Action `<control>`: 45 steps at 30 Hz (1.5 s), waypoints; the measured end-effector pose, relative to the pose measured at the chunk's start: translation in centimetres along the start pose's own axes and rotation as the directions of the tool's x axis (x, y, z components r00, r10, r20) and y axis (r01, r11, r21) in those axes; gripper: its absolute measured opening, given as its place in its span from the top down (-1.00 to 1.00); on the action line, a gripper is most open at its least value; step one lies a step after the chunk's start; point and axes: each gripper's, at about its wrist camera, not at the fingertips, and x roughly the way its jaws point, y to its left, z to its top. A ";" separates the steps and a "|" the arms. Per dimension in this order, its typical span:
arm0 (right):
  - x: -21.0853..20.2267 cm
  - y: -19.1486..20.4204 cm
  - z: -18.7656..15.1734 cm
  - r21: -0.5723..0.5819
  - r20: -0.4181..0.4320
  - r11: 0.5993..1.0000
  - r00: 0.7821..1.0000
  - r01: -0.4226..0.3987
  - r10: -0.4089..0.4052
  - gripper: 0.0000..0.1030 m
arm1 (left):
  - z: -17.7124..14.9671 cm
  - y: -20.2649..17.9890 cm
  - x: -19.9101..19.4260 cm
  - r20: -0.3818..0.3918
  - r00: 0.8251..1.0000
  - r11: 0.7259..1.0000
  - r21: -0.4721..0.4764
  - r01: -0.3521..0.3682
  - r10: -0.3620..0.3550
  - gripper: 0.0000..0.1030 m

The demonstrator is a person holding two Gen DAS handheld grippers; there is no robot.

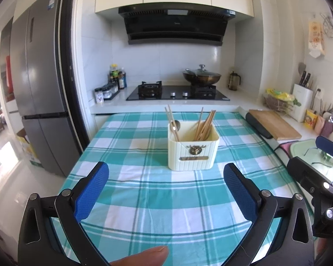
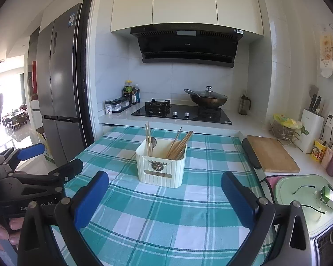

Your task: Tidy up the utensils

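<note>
A: Where do things stand?

B: The cream holder sits on the checked cloth of the desk, at twelve o'clock from the left tool; chopsticks lean in its right half, another pair and a spoon in its left; both tools are spread and pinch nothing; the right tool sees the holder toward eleven o'clock.

A: What might go wrong?

B: The holder looks light and top-heavy; a finger catching a leaning stick could tip it, or drag the cloth into folds; the tools hang close, the right one at three o'clock of the left, so they could knock together; the thin sticks may slip from wide pads.
</note>
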 end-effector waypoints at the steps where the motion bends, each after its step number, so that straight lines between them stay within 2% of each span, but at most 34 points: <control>1: 0.0 0.1 0.0 0.002 -0.001 1.000 1.000 0.001 -0.001 -1.00 | 0.0 0.0 0.0 -0.001 1.000 1.000 -0.002 -0.004 0.004 -0.99; 10: -0.3 0.1 0.2 0.018 -0.004 1.000 1.000 0.021 -0.021 -1.00 | 0.2 0.7 -0.3 -0.018 0.999 0.999 -0.027 -0.029 0.028 -0.99; 27: -0.6 0.6 0.2 0.004 0.000 1.000 1.000 0.011 -0.011 -1.00 | 0.1 0.5 -0.4 -0.027 0.997 0.997 -0.009 -0.071 0.070 -0.99; 45: -0.7 0.9 0.3 -0.002 0.002 1.000 1.000 0.009 -0.009 -1.00 | 0.0 0.5 -0.2 -0.031 0.998 0.998 -0.008 -0.061 0.061 -0.99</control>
